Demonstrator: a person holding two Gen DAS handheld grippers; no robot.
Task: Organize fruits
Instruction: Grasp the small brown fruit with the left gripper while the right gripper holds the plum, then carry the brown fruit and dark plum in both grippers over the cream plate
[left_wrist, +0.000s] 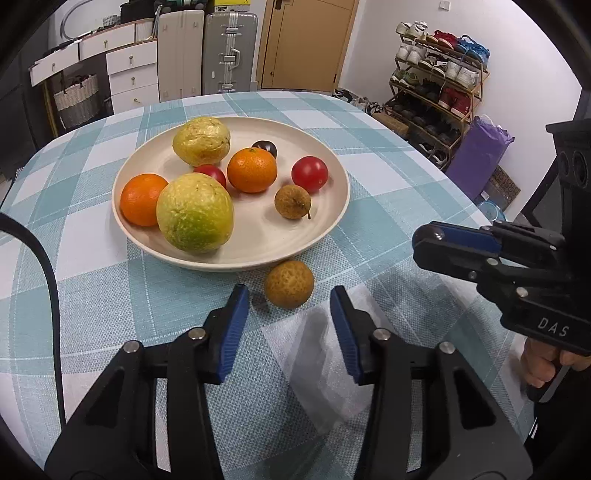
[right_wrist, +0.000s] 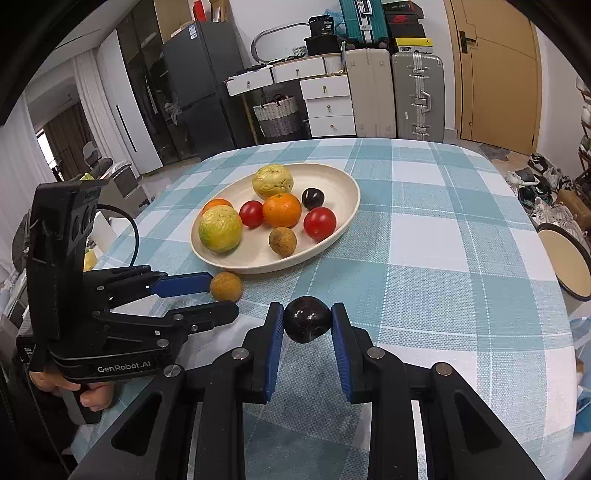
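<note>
A small brown rough-skinned fruit (left_wrist: 289, 283) lies on the checked cloth just in front of the cream plate (left_wrist: 266, 240). My left gripper (left_wrist: 288, 295) stands open around it, a blue pad on each side with a narrow gap to the skin. The plate (right_wrist: 352, 206) holds two yellow-green fruits (left_wrist: 195, 213), two oranges (left_wrist: 252, 170), two red fruits (left_wrist: 309, 174), a dark plum (left_wrist: 265, 147) and another brown fruit (left_wrist: 292, 201). My right gripper (right_wrist: 306, 308) is shut on a dark plum (right_wrist: 306, 319), held above the cloth to the right of the left gripper (right_wrist: 218, 295).
The table (right_wrist: 461, 240) with its blue-and-white cloth drops off at the right and far edges. A round stool (right_wrist: 565, 262) stands off its right side. A black cable (left_wrist: 48, 277) runs over the cloth at the left. Suitcases, drawers and a shoe rack (left_wrist: 439, 85) stand beyond.
</note>
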